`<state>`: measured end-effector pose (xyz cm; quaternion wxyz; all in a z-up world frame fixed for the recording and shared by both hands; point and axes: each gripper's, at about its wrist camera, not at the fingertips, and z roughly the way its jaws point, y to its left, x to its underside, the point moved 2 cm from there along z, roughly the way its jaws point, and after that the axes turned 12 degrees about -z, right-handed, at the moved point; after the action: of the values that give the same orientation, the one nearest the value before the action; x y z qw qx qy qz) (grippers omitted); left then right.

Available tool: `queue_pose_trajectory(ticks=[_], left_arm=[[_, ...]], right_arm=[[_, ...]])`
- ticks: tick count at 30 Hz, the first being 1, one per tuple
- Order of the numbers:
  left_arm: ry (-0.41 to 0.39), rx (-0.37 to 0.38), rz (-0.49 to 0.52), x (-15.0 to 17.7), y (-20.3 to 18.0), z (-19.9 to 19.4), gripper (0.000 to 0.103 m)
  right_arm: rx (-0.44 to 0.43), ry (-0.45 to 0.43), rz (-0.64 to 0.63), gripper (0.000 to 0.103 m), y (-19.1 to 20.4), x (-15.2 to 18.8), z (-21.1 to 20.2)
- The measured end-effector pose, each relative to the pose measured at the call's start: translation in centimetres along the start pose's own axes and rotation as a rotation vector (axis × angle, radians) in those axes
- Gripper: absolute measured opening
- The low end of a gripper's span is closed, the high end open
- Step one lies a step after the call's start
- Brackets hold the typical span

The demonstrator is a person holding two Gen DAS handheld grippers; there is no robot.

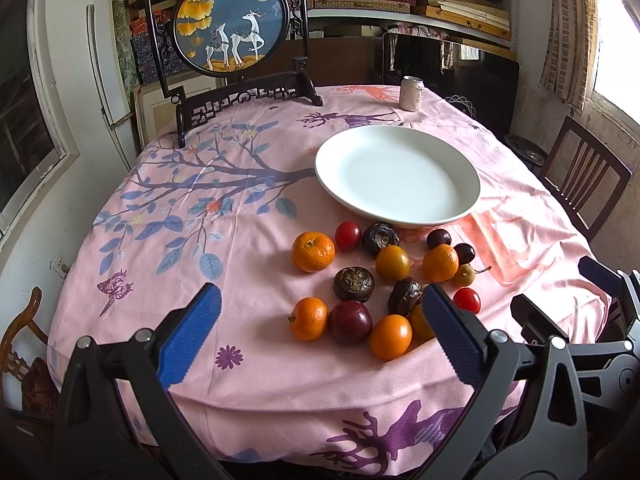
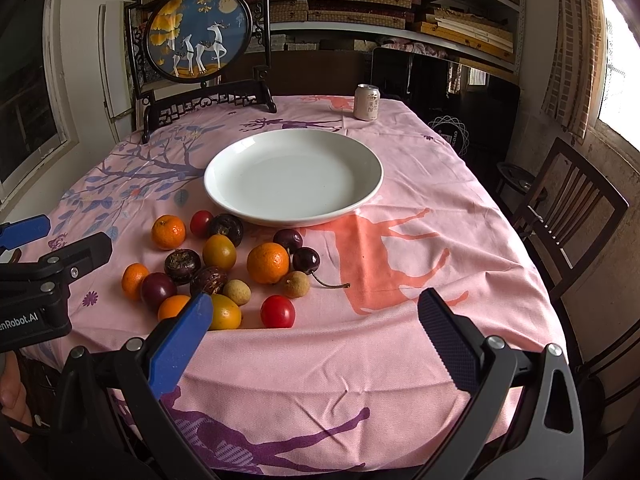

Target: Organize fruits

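Note:
A cluster of small fruits lies on the pink tablecloth in front of an empty white plate (image 1: pixel 460 168) (image 2: pixel 372 172). It holds mandarins (image 1: pixel 312 251) (image 2: pixel 267 263), dark plums (image 1: pixel 350 321) (image 2: pixel 158 289), red cherry tomatoes (image 1: pixel 467 300) (image 2: pixel 277 311), brown water chestnuts (image 1: pixel 353 284) (image 2: pixel 182 266), dark cherries (image 2: pixel 306 260) and longans (image 2: pixel 295 284). My left gripper (image 1: pixel 320 320) is open and empty, hovering over the near fruits. My right gripper (image 2: pixel 316 328) is open and empty, to the right of the cluster near the table's front edge.
A drink can (image 1: pixel 412 93) (image 2: pixel 366 102) stands at the far edge. A framed round deer picture on a dark stand (image 1: pixel 230 28) (image 2: pixel 198 34) stands at the back left. A wooden chair (image 2: pixel 568 216) is at the right. Shelves line the back wall.

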<state>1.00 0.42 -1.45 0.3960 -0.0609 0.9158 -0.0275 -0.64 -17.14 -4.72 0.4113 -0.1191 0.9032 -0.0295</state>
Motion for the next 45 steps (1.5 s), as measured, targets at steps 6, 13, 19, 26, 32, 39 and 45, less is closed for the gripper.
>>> queue_pose_trajectory(ticks=[6,13,19,26,32,39,45], left_arm=[[0.002,0.001,0.0,0.1,0.0,0.2,0.101],[0.002,0.0,0.0,0.1,0.0,0.2,0.101],[0.003,0.0,0.0,0.1,0.0,0.2,0.101],[0.004,0.001,0.0,0.1,0.0,0.2,0.101],[0.003,0.0,0.0,0.1,0.0,0.2,0.101],[0.012,0.0,0.0,0.6,0.3,1.1,0.101],[0.036,-0.016,-0.02,0.9,2.2,2.7,0.101]], right_arm=[[0.001,-0.001,-0.001,0.102,0.0,0.0,0.0],[0.001,-0.001,-0.001,0.102,0.0,0.0,0.0],[0.001,0.001,0.0,0.102,-0.1,0.0,0.0],[0.001,0.0,-0.001,0.102,0.0,0.0,0.0],[0.001,0.0,0.0,0.102,-0.1,0.0,0.0],[0.0,0.002,-0.001,0.102,-0.2,0.2,0.1],[-0.002,0.03,-0.008,0.102,0.3,0.4,1.1]])
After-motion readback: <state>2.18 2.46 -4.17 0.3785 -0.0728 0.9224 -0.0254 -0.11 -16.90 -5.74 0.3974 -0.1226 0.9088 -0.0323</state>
